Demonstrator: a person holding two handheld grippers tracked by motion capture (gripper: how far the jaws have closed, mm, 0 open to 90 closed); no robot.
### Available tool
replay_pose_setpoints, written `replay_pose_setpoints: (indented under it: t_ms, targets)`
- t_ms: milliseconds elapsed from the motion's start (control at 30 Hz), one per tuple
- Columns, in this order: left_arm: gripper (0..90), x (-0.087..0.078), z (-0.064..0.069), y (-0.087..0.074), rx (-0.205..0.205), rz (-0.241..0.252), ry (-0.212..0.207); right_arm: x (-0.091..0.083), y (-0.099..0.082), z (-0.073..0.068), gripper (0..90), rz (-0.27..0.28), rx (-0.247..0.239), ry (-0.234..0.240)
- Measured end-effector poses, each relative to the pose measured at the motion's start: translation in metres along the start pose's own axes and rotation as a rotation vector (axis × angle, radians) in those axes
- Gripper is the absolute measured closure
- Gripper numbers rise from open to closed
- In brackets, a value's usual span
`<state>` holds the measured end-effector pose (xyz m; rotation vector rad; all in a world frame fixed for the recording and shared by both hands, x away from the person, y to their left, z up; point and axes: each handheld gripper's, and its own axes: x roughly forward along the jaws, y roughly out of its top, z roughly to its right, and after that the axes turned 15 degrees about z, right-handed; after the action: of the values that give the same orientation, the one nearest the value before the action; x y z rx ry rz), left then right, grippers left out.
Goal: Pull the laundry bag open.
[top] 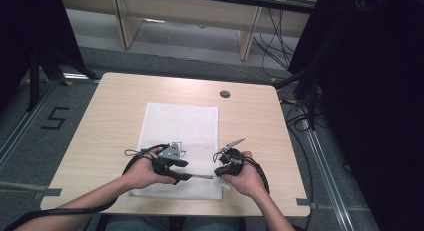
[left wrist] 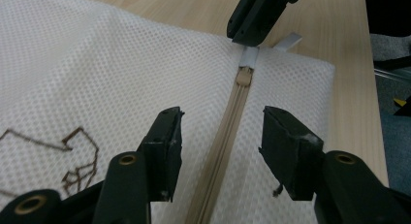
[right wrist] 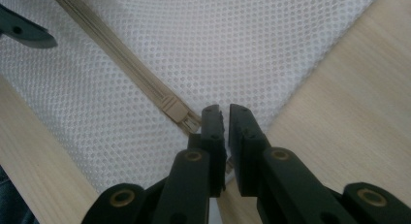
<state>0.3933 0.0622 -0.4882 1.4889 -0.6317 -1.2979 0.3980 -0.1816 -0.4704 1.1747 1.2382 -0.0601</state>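
Note:
A white mesh bag [top: 180,126] lies flat on the wooden table [top: 110,121], its beige zipper [left wrist: 228,122] running along the near edge. In the left gripper view my left gripper [left wrist: 220,122] is open, hovering with one jaw on each side of the zipper and nothing touching its pads. The zipper slider [left wrist: 244,77] sits at the far end of the track, with a short white tab [left wrist: 249,56] beyond it. My right gripper [right wrist: 226,112] has its tips at that tab, jaws a narrow slit apart, and I see nothing pinched between them. The slider [right wrist: 177,110] lies just left of those tips.
A brown stitched pattern [left wrist: 72,161] marks the mesh left of the zipper. A round cable hole [top: 225,94] sits in the table's far side. The bag's corner lies close to the near table edge [top: 200,211]. Dark stands and cables line the floor on both sides.

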Motion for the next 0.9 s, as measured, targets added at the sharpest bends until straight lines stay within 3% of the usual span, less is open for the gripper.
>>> replay_pose_setpoints:
  t_ms: [267,300,400,500,567,800,900]
  targets:
    - [51.8,0.027,0.008,0.008,0.031,-0.011,-0.049,-0.001,-0.001,-0.002,82.8,0.002,-0.011,0.006]
    - [52.0,0.031,0.009,0.008,0.02,-0.013,-0.052,-0.001,-0.001,-0.002,83.2,-0.001,-0.013,0.003]
    - [53.7,0.038,0.011,0.01,0.044,-0.02,-0.054,-0.002,-0.002,-0.001,85.8,0.0,-0.017,0.01]
    - [54.7,0.043,0.013,0.011,0.044,-0.017,-0.065,-0.003,-0.002,-0.001,87.4,-0.007,0.006,0.008]
    - [54.5,0.05,0.016,0.012,0.076,-0.034,-0.075,-0.002,-0.003,0.001,87.2,0.0,0.0,0.009]
    - [56.0,0.062,0.018,0.012,0.086,-0.047,-0.088,-0.003,-0.005,0.002,86.4,-0.015,0.029,0.008]
    - [61.7,0.066,0.018,0.01,0.1,-0.066,-0.084,0.001,-0.007,0.003,86.0,-0.026,0.024,0.012]
